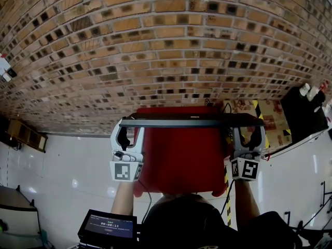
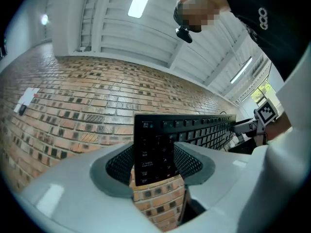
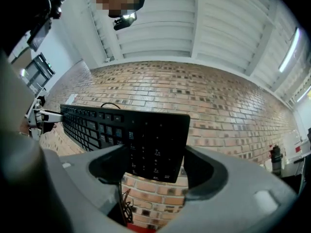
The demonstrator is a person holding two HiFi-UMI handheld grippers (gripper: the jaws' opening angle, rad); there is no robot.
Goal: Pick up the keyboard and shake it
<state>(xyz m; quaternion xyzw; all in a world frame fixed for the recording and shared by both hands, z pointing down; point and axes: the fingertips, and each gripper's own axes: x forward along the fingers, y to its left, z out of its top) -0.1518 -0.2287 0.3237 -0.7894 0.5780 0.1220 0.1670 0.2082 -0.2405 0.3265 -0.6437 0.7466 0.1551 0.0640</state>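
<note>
A long black keyboard (image 1: 189,121) hangs level in the air above a red table (image 1: 181,160), held at both ends. My left gripper (image 1: 124,136) is shut on its left end; in the left gripper view the keyboard (image 2: 160,149) sits upright between the jaws of the left gripper (image 2: 154,165). My right gripper (image 1: 248,138) is shut on its right end, where the keyboard (image 3: 146,140) with its number pad fills the gap of the right gripper (image 3: 154,165). A thin cable (image 3: 109,104) leaves the keyboard's back.
A brick wall (image 1: 166,51) rises just behind the table. A black stand (image 1: 303,110) with white items stands at the right, beside yellow-black floor tape (image 1: 270,119). A small screen (image 1: 108,224) sits low at the left. The white floor (image 1: 67,160) lies around.
</note>
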